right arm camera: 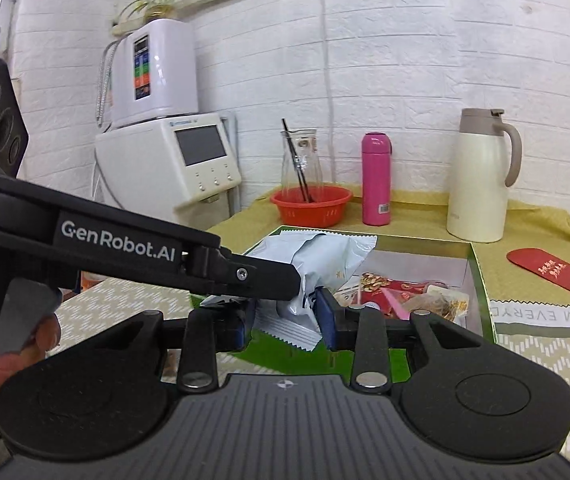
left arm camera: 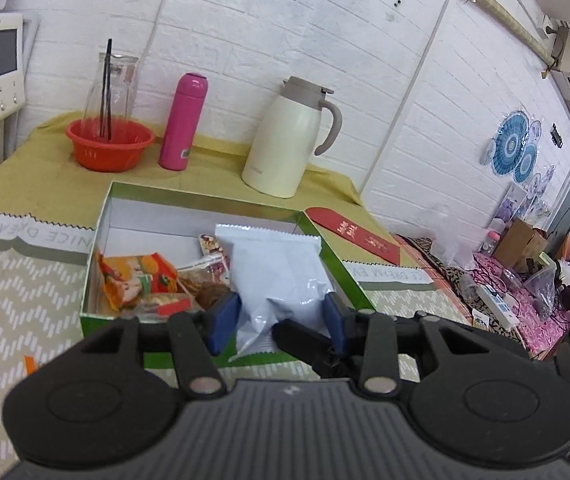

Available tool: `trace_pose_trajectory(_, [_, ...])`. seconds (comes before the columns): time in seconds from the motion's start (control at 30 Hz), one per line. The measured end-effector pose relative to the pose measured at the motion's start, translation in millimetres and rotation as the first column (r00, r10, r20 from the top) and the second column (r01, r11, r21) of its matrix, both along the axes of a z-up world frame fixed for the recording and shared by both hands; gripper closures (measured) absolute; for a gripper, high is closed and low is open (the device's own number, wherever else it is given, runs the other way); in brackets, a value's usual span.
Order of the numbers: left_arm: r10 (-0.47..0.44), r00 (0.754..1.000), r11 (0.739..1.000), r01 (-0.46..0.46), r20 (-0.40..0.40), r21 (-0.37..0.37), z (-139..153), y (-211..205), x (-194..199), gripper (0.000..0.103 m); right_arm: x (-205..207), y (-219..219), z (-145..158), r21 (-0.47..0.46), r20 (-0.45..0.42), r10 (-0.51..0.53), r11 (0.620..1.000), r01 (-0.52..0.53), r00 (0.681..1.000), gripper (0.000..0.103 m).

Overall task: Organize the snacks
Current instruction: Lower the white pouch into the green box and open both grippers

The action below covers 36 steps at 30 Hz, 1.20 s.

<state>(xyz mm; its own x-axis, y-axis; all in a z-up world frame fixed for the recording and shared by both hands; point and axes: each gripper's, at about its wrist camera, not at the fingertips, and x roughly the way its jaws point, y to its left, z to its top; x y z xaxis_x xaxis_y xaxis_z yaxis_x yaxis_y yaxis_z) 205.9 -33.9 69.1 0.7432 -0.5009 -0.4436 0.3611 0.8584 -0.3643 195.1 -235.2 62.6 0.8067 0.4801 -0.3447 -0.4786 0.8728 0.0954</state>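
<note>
Snack pouch (left arm camera: 275, 276) — gripped by both tongs — above box (left arm camera: 221, 200).

The table (left arm camera: 13, 280) is covered by a chevron-patterned cloth at the front and a yellow-green cloth (left arm camera: 221, 168) at the rear. An open green box (left arm camera: 97, 316) rests at the centre. Behind it stand a red basin (left arm camera: 109, 145), a pink flask (left arm camera: 183, 121) and a cream jug (left arm camera: 285, 140). A red envelope (left arm camera: 355, 234) lies flat, right of the box.
</note>
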Motion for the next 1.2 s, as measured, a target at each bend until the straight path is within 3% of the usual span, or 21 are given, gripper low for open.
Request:
trace_pose_trajectory(0.17, [0.005, 0.999, 0.999, -0.007, -0.041, -0.035, -10, -5, 35, 0.065, 25, -6, -10, 0.031, -0.046, -0.037, 0.999, 0.038, 0.998, 0.044])
trace_pose_trajectory(0.53, [0.013, 0.994, 0.999, -0.017, -0.106, -0.045, -29, -10, 88, 0.064, 65, -12, -29, 0.026, -0.050, -0.048, 0.998, 0.050, 0.998, 0.042])
trace_pose_trajectory(0.57, [0.030, 0.994, 0.999, -0.035, -0.110, -0.038, -31, -9, 90, 0.052, 67, -11, -32, 0.008, -0.047, -0.043, 0.999, 0.044, 0.998, 0.042])
trace_pose_trajectory(0.67, [0.101, 0.994, 0.994, -0.099, -0.048, 0.037, -32, -8, 86, 0.021, 67, -6, -36, -0.070, -0.027, -0.025, 0.997, 0.023, 0.999, 0.009])
trace_pose_trajectory(0.7, [0.122, 0.992, 0.990, -0.120, -0.027, 0.074, -31, -9, 85, 0.022, 64, -4, -36, -0.075, -0.006, -0.007, 0.997, 0.006, 1.000, 0.000])
trace_pose_trajectory(0.9, [0.151, 0.987, 0.982, -0.144, -0.047, 0.125, -34, -3, 82, 0.021, 52, 14, -38, -0.195, 0.107, 0.009, 0.981, 0.013, 0.994, 0.000])
trace_pose_trajectory(1.2, [0.168, 0.983, 0.981, -0.161, -0.071, 0.105, -36, 14, 67, 0.020, 47, 9, -33, -0.151, 0.072, -0.019, 0.988, 0.030, 0.997, 0.000])
